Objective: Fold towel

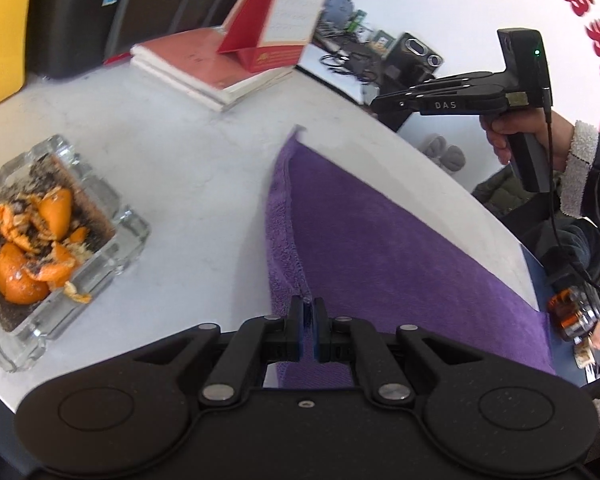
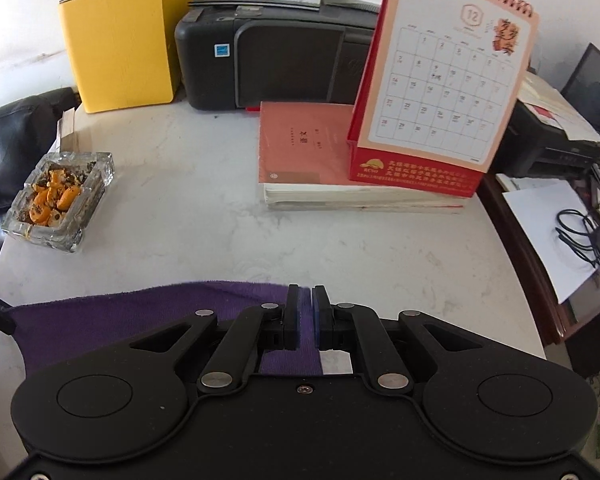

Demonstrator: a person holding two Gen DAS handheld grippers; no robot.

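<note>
From my left wrist, my left gripper point(image 1: 309, 330) is clenched on the folded edge of the purple towel point(image 1: 380, 248), which lies flat on the white table point(image 1: 188, 152) beside a glass ashtray point(image 1: 52, 248) (full of orange peel). From my right wrist, my right gripper point(image 2: 306, 320) pinches the towel's point(image 2: 112, 316) far edge; a calendar point(image 2: 440, 80) stands well beyond.

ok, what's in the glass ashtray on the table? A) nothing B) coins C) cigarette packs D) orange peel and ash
D: the glass ashtray holds orange peel mixed with dark ash, seen in both wrist views, and it sits apart from the purple towel on the white table.
</note>
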